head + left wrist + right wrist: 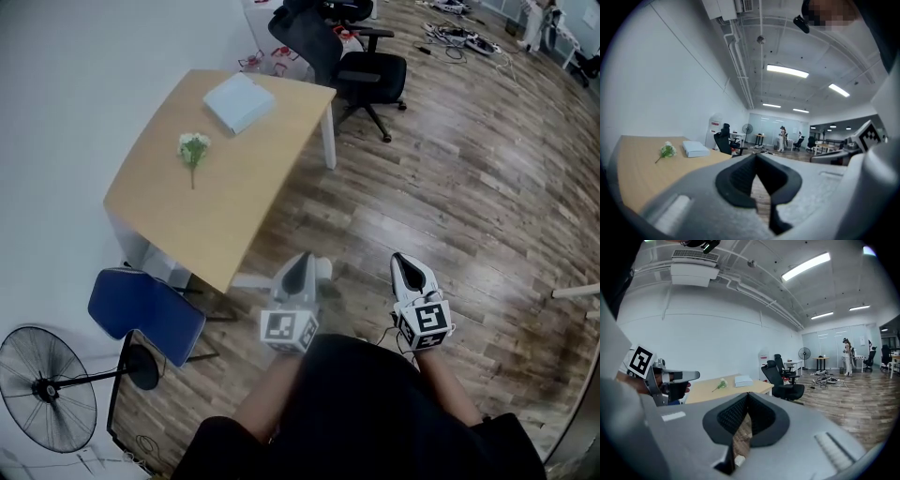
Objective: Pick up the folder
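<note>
The folder (240, 101) is a pale blue-white flat pack lying at the far end of a light wooden table (234, 206); it also shows in the left gripper view (695, 148) and the right gripper view (743, 380). My left gripper (302, 265) is shut and empty, held over the floor just off the table's near corner. My right gripper (405, 264) is shut and empty too, further right over the wooden floor. Both are well short of the folder. In their own views the left gripper (757, 157) and right gripper (748, 395) have their jaw tips together.
A small sprig of white flowers (193, 148) lies mid-table. A black office chair (361, 70) stands beyond the table's far corner. A blue chair (145, 309) and a standing fan (47, 389) are at the lower left. A white wall runs along the table's left side.
</note>
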The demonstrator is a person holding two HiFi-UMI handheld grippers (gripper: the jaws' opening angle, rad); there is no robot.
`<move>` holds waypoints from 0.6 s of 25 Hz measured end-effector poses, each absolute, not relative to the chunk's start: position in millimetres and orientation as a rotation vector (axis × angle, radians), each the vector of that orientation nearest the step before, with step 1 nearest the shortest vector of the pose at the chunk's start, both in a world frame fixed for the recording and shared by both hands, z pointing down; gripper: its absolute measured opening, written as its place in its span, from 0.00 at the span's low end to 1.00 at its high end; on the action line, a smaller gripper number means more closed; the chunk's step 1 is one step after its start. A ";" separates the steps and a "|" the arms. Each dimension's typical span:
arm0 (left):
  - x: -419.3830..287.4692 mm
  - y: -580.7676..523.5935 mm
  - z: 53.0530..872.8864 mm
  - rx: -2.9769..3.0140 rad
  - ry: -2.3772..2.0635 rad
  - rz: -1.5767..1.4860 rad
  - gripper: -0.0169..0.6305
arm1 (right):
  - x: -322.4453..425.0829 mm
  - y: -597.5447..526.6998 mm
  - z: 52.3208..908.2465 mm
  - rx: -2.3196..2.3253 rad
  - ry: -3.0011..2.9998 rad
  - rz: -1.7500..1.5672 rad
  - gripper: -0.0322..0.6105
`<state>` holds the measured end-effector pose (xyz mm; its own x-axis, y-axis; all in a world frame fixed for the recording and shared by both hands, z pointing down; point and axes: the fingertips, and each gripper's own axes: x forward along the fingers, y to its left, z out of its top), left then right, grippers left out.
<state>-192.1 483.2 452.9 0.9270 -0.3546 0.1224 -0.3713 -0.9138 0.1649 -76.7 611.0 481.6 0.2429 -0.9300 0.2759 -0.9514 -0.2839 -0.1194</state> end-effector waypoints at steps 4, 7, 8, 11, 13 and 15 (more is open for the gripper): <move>-156.9 421.6 459.7 2.893 -0.553 0.136 0.03 | -41.8 544.8 484.6 2.383 -1.857 0.461 0.05; -133.2 358.0 464.2 2.873 -0.575 0.146 0.03 | -6.6 480.6 487.3 2.391 -1.845 0.501 0.05; -123.7 336.9 465.0 2.865 -0.574 0.153 0.03 | 6.7 458.3 486.7 2.395 -1.840 0.520 0.05; -99.9 279.9 471.5 2.848 -0.556 0.192 0.03 | 36.3 395.8 480.1 2.385 -1.838 0.543 0.05; -85.2 241.5 474.8 2.822 -0.560 0.213 0.03 | 53.2 356.0 474.7 2.377 -1.837 0.540 0.05; -71.3 205.9 473.0 2.807 -0.570 0.211 0.03 | 68.2 318.9 470.0 2.370 -1.845 0.535 0.05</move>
<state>-71.3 205.9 473.0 0.9119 -0.3616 0.1940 -0.4008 -0.8863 0.2319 68.2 318.9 470.0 0.2087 -0.9220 0.3262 -0.9536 -0.2659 -0.1414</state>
